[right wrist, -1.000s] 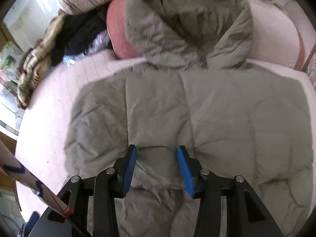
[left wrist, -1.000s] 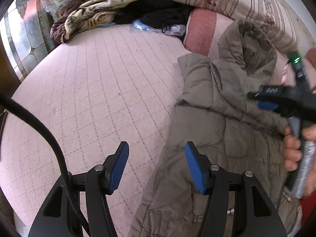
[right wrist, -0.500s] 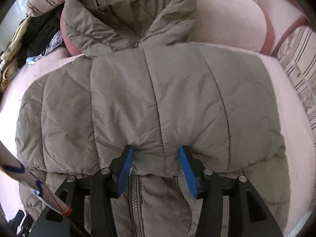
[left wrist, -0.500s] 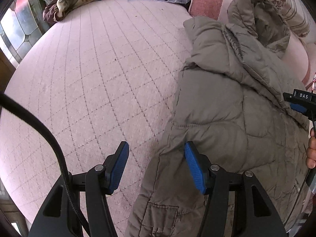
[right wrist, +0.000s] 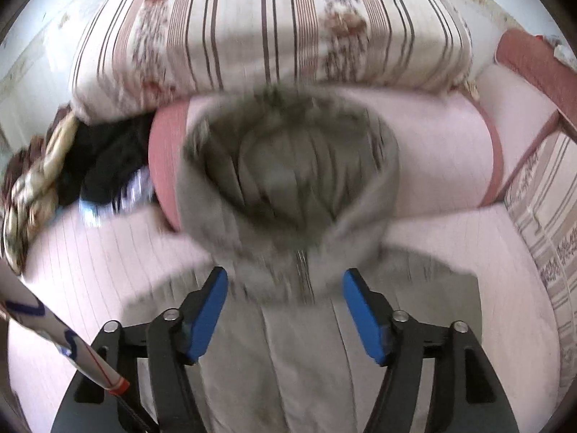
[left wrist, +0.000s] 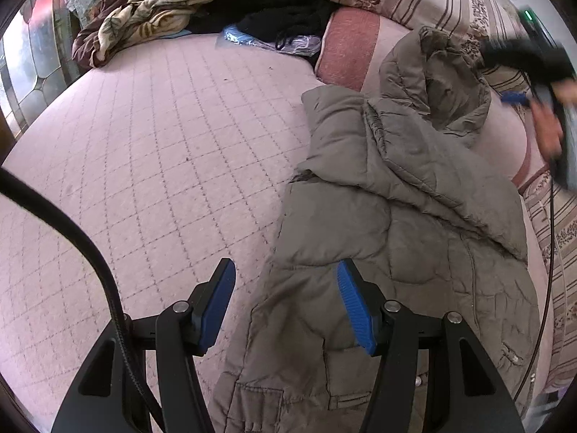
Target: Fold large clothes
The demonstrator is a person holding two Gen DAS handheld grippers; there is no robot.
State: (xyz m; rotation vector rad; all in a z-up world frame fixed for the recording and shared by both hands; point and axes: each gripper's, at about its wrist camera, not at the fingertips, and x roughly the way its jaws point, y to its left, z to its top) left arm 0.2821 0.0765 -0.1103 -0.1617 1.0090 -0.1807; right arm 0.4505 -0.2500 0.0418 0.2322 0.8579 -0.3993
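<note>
A grey-olive padded jacket [left wrist: 396, 198] lies on the pink quilted bed cover [left wrist: 162, 144], its upper half folded down over the lower part and its hood [right wrist: 288, 173] resting against a pink pillow. My left gripper [left wrist: 285, 270] hovers open over the jacket's left edge, with nothing pressed between its blue pads. My right gripper [right wrist: 285, 278] is above the collar and zip. Its jaws are opening and the pads touch no cloth. In the left wrist view it is a blurred black shape at the upper right, held by a hand [left wrist: 548, 126].
Striped pillows [right wrist: 270, 29] and a pink pillow [left wrist: 346, 47] line the head of the bed. A heap of blankets [left wrist: 162, 18] and black clothes [left wrist: 288, 7] sits at the far corner. A black cable [left wrist: 72, 234] crosses the left wrist view. A window [left wrist: 21, 54] is at the left.
The right gripper has lifted off the jacket's folded edge and swung up toward the hood, its jaws spreading wider. The left gripper stays over the jacket's left edge, still open.
</note>
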